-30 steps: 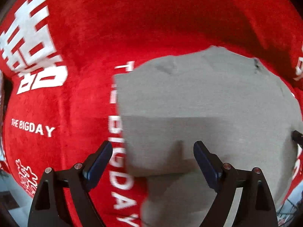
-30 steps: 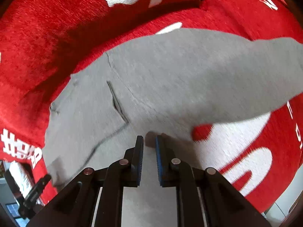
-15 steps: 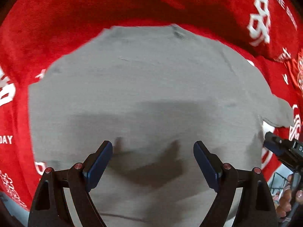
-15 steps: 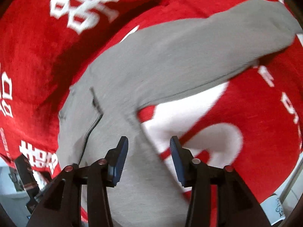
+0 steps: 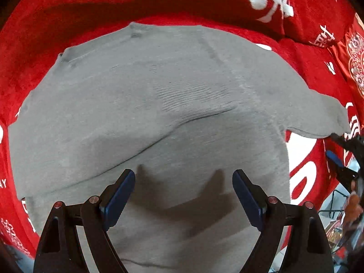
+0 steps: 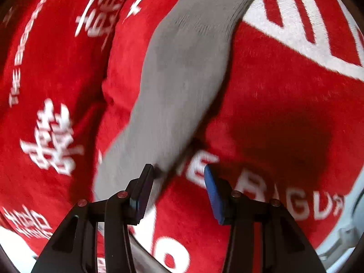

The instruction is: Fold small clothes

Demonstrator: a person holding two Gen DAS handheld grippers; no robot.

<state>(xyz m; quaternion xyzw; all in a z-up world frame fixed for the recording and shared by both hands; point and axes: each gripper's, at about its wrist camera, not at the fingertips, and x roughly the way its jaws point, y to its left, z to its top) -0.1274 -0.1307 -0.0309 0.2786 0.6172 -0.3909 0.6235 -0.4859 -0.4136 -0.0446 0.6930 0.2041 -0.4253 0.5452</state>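
Left wrist view: grey sweater point(image 5: 159, 113) spread across frame centre on red blanket point(image 5: 68, 11); left tool point(image 5: 183, 195) wide, empty. Right wrist view only: sleeve point(image 6: 182, 68) running upper centre, right tool point(image 6: 178, 188) wide, empty.

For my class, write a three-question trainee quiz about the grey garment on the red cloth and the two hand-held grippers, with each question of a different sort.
1. True or false: the left hand-held gripper is shut on the grey garment.
2. In the right wrist view, the grey sleeve runs past which finger of the right hand-held gripper? A. its left finger B. its right finger C. neither
3. Fill in: the red cloth bears lettering in the colour ____.

Key: 1 false, its fingers stand wide apart above the garment; 2 A; 3 white.
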